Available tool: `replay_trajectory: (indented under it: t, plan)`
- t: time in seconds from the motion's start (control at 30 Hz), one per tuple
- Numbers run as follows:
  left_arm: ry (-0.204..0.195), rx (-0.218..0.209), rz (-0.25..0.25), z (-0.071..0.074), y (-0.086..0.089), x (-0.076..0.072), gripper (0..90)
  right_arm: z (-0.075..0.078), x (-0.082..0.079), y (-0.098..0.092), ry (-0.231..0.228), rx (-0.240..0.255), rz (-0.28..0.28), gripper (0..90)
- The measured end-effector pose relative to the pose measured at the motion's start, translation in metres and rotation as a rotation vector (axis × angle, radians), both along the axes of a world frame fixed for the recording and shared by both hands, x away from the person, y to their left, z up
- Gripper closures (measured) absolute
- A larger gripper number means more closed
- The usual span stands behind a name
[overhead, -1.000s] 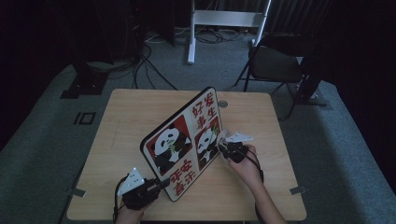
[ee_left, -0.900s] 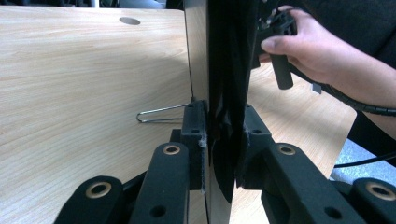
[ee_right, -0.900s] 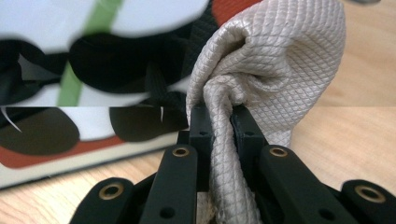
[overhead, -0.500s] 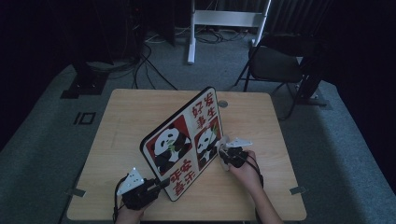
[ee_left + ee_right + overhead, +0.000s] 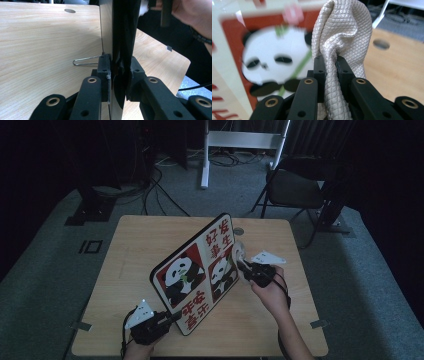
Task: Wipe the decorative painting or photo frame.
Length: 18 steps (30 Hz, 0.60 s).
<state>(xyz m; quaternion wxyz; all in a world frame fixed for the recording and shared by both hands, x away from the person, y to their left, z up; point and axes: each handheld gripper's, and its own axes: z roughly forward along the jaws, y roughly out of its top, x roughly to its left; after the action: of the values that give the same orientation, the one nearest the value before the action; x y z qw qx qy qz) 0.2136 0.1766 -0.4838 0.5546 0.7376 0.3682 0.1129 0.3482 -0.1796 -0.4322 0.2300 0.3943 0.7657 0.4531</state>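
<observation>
Near the table's front edge | left gripper pinching panda board's bottom corner, propped tilted | right gripper clamped on cloth | risk: hard wipe tips or twists board out of that lone grip

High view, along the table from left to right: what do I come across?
Left gripper clamped on the panda board's near corner → panda board, standing tilted on the table → cream cloth → right gripper pinching that cloth, with the person's hand behind it.
</observation>
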Motion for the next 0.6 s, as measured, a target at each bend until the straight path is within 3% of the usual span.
replay_trajectory:
  t: [0.33,0.6]
  plan:
    - [-0.004,0.007,0.004,0.000,0.000,0.000,77.7,0.061,-0.001,0.015,-0.141,0.037,0.037,81.5]
    - [-0.003,0.004,0.005,0.000,0.000,0.000,77.9,0.097,-0.001,0.034,-0.217,0.062,0.088,81.5]
